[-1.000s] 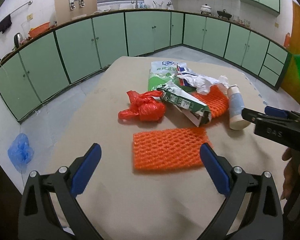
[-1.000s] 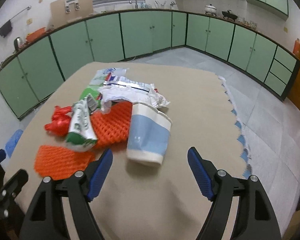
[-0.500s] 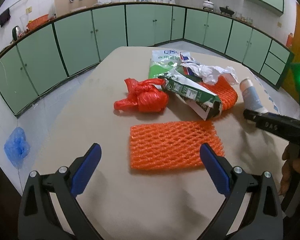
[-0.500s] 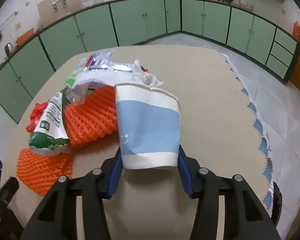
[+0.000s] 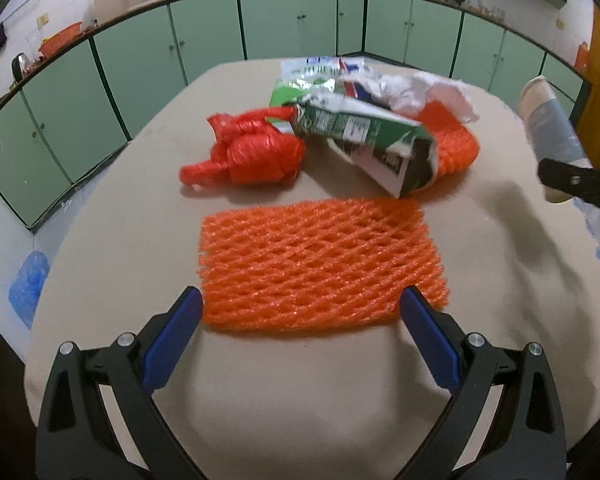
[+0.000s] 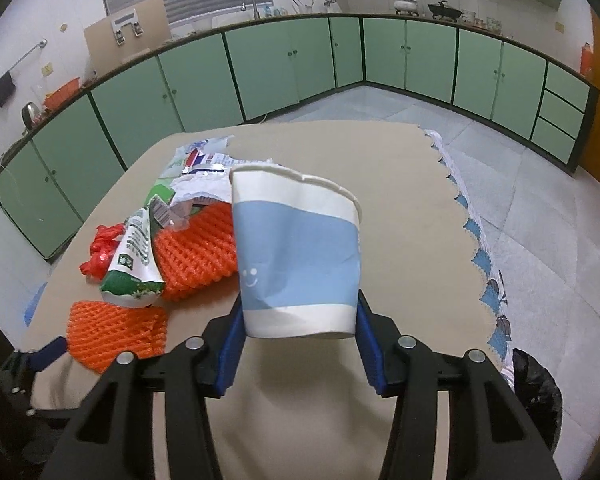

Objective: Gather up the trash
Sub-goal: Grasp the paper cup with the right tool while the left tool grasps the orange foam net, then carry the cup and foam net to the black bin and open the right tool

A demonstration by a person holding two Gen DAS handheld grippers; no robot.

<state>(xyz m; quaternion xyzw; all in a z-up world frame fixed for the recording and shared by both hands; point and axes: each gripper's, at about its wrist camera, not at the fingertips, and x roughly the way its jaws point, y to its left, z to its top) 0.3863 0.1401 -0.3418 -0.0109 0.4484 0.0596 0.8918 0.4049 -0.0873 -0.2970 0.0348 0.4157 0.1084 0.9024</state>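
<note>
My right gripper (image 6: 300, 340) is shut on a blue-and-white paper cup (image 6: 296, 256) and holds it above the tan table (image 6: 400, 200); the cup also shows at the right of the left wrist view (image 5: 548, 128). My left gripper (image 5: 300, 320) is open, its fingertips either side of the near edge of a flat orange foam net (image 5: 320, 260). Behind the net lie a knotted red plastic bag (image 5: 252, 152), a torn green carton (image 5: 364, 140), a second orange net (image 5: 456, 140) and crumpled white wrappers (image 5: 412, 88).
A black trash bag (image 6: 536, 384) sits on the floor off the table's right edge. A blue plastic bag (image 5: 28, 280) lies on the floor at the left. Green kitchen cabinets (image 6: 260, 64) ring the room.
My right gripper closed on the paper cup and lifted it off the table. My left gripper moved forward up to the flat orange net.
</note>
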